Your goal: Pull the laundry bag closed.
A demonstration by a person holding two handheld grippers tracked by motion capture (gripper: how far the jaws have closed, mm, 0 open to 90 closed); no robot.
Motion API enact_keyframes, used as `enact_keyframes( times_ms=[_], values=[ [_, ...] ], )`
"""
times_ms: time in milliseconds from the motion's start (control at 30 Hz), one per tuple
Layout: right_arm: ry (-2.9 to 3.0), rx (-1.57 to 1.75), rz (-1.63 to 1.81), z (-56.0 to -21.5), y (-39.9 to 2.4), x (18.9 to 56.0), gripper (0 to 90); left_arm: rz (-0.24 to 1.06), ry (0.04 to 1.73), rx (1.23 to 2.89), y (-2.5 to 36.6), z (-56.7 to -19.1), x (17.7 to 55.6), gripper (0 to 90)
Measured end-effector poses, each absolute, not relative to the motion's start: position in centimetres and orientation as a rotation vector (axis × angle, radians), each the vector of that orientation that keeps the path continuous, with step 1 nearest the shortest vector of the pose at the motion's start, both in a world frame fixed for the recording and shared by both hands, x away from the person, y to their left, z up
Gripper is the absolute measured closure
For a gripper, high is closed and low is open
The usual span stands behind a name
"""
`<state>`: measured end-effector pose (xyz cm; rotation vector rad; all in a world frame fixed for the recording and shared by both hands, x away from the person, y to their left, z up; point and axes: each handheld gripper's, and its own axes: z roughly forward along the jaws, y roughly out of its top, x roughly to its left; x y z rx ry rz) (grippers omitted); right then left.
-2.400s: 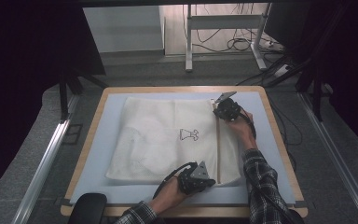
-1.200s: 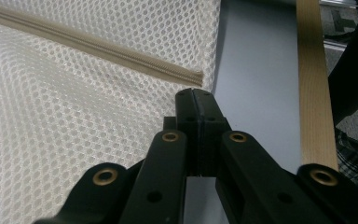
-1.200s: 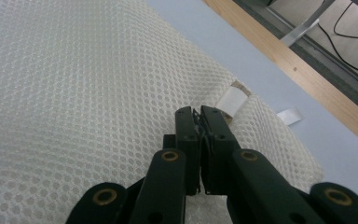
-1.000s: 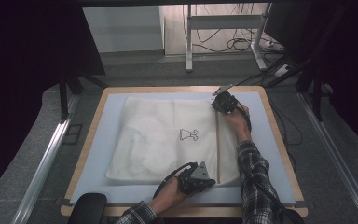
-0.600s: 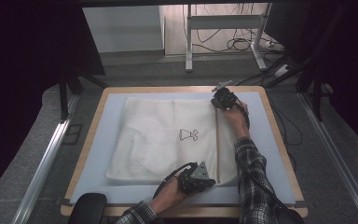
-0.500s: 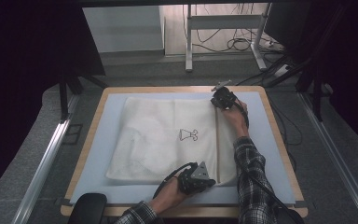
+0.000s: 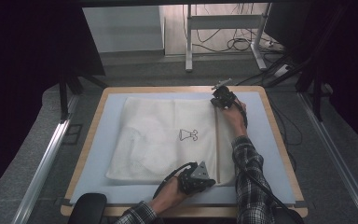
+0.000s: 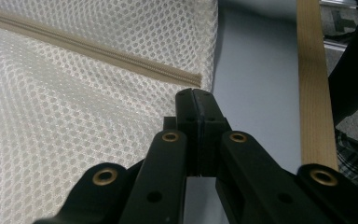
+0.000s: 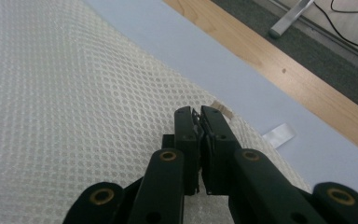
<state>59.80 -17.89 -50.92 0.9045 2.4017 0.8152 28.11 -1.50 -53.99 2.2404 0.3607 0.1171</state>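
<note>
Mesh laundry bag [image 7: 168, 140]: left hand-held gripper [image 7: 204, 179] clamps its near corner, right hand-held gripper [image 7: 219, 99] pinches its zipper end.

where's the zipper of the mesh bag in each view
high view: the zipper runs as a thin beige line down the right side of the mesh bag, from the right gripper toward the left gripper.
left gripper view: zipper crosses the upper left, ending just above the shut jaws.
right gripper view: I cannot make out the zipper line.
shared landmark: the wooden table edge.
</note>
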Motion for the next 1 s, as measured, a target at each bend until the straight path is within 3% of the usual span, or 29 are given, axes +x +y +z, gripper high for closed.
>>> enact_keyframes(
  times_ms=[267, 467, 1000],
  values=[
    [2.346, 0.952, 0.84, -50.4, -18.2, 59.3, 74.7, 0.118, 0.371, 2.234, -1.5, -54.0, 28.1, 89.8],
    [2.34, 0.959, 0.872, -50.0, -18.5, 58.8, 67.3, 0.099, 0.43, 2.204, -1.4, -54.0, 28.3, 79.7],
    [2.352, 0.972, 0.929, -50.0, -18.6, 56.7, 47.5, 0.193, 0.48, 2.179, -1.0, -53.5, 28.6, 46.1]
  ],
)
